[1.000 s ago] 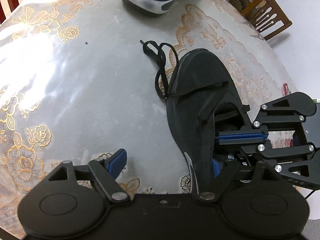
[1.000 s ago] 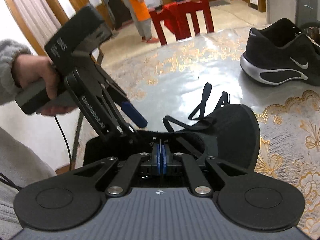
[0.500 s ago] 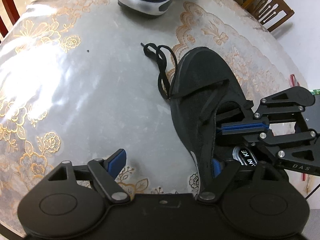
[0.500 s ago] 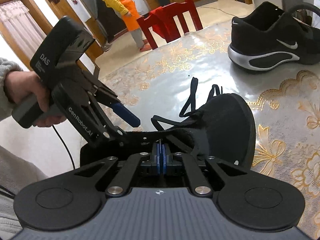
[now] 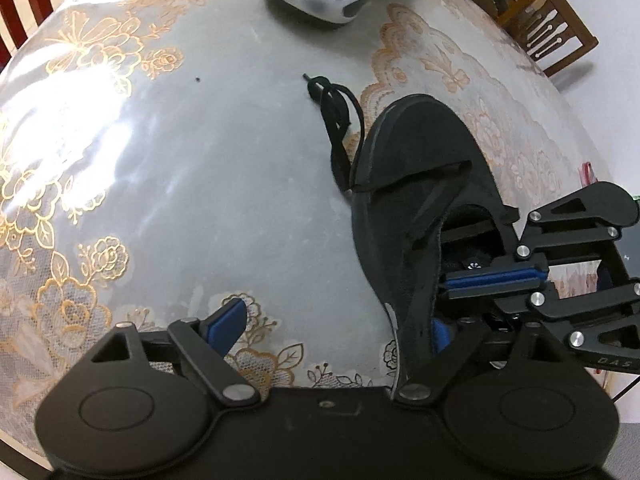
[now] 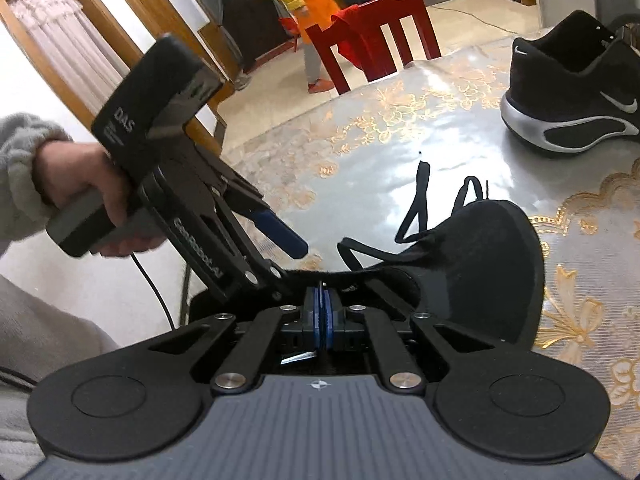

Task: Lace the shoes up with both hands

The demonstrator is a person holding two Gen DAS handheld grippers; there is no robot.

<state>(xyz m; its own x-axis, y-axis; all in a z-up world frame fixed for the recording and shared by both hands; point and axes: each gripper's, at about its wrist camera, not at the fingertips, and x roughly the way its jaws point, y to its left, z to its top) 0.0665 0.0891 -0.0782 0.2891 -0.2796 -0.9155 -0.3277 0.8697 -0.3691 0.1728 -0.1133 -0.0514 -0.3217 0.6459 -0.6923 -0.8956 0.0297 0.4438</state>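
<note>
My left gripper point(image 5: 336, 324) is opening wide, straddling the black shoe's point(image 5: 416, 184) side wall. My right gripper point(image 6: 321, 312) is clenched on the shoe's collar edge.

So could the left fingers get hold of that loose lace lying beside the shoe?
Probably yes: the lace lies on bare tablecloth ahead of the opening left gripper; only the shoe crowds one side.

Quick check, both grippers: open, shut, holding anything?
Left gripper: jaws opening, wide apart, straddling the black shoe's side, pads not pressing it.
Right gripper: shut on the shoe's collar edge.
</note>
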